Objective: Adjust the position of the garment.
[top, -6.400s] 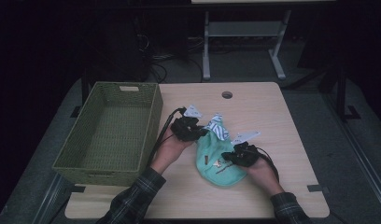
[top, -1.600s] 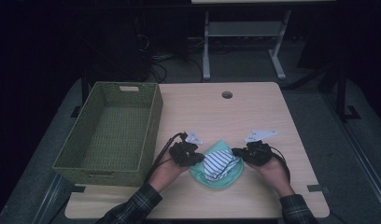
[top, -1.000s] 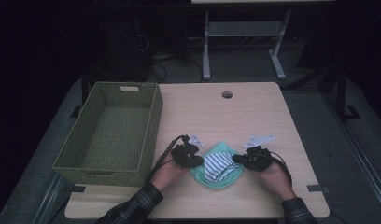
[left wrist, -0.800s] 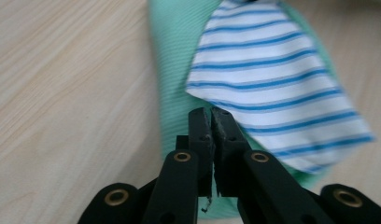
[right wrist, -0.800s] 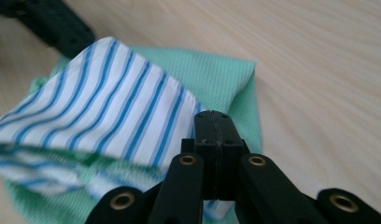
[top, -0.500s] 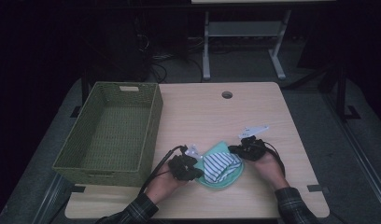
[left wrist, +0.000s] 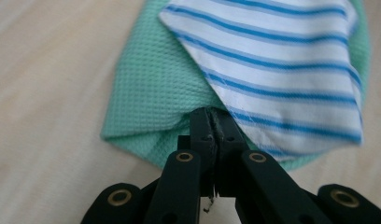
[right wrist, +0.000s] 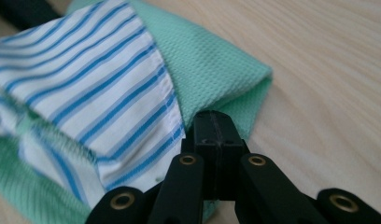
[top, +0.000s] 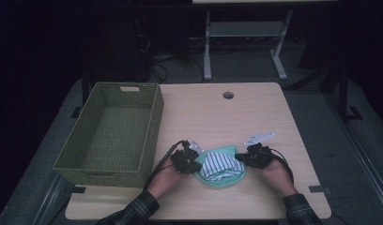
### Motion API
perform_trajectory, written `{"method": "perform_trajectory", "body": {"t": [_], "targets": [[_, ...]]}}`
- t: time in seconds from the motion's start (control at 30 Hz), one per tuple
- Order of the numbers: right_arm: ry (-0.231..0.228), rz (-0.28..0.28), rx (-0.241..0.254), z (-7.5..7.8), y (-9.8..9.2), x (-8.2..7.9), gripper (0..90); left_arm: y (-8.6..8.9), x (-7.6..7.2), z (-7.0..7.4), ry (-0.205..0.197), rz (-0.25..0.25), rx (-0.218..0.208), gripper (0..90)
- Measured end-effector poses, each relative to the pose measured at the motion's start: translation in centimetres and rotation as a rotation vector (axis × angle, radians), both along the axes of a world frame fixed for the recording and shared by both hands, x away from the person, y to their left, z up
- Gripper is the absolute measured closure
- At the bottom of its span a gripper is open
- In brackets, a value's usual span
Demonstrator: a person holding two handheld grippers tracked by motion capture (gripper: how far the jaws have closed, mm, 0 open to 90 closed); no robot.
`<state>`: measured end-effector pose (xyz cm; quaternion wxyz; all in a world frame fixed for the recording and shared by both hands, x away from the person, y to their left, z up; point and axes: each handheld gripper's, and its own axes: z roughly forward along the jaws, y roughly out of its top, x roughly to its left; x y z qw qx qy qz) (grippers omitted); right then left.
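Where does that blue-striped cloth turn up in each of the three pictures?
High view: the striped cloth lies near the table's front edge, between the two grippers.
Left gripper view: upper right, above the closed jaws.
Right gripper view: left half, beside the closed jaws.
Shared landmark: the green cloth under it.

Dim room: grey floor point(top: 321, 112) surrounds the wooden table point(top: 213, 117); beyond the table, a white-legged stand point(top: 246, 33) and cables point(top: 161, 58).

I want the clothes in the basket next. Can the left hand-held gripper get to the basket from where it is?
Probably yes. The left hand-held gripper, shut on the green cloth, sits right beside the woven basket; nothing lies between them, and the basket's top is open.
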<state>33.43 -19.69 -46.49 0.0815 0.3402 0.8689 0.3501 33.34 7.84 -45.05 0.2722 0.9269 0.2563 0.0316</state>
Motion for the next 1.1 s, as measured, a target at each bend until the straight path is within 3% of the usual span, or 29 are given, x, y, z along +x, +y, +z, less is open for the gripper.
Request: {"method": "perform_trajectory", "body": {"t": [0.37, 0.57, 0.67, 0.77, 1.0, 1.1], "targets": [[0.002, 0.024, 0.01, 0.0, -0.2, -1.8, 89.7, -0.5, 3.2, -0.1, -0.013, 0.041, -0.002, 88.1], [0.006, 0.044, 0.023, -0.1, -0.1, -2.6, 89.7, -0.9, 4.2, -0.2, -0.022, 0.06, -0.007, 88.3], [0.019, 0.06, 0.033, -0.1, 0.1, -3.2, 89.7, -1.4, 4.8, -0.3, -0.027, 0.075, -0.028, 88.4], [-0.005, 0.065, 0.037, 0.5, 0.2, -3.6, 89.7, -1.8, 5.6, -0.2, -0.032, 0.086, -0.043, 88.3], [-0.088, -0.003, 0.077, 2.0, -0.9, -1.2, 89.7, -0.8, 5.0, 1.7, -0.041, 0.085, -0.104, 86.2], [-0.101, -0.037, 0.087, 2.2, -1.3, -0.1, 89.7, -0.8, 4.5, 2.3, -0.036, 0.071, -0.121, 84.7]]}}
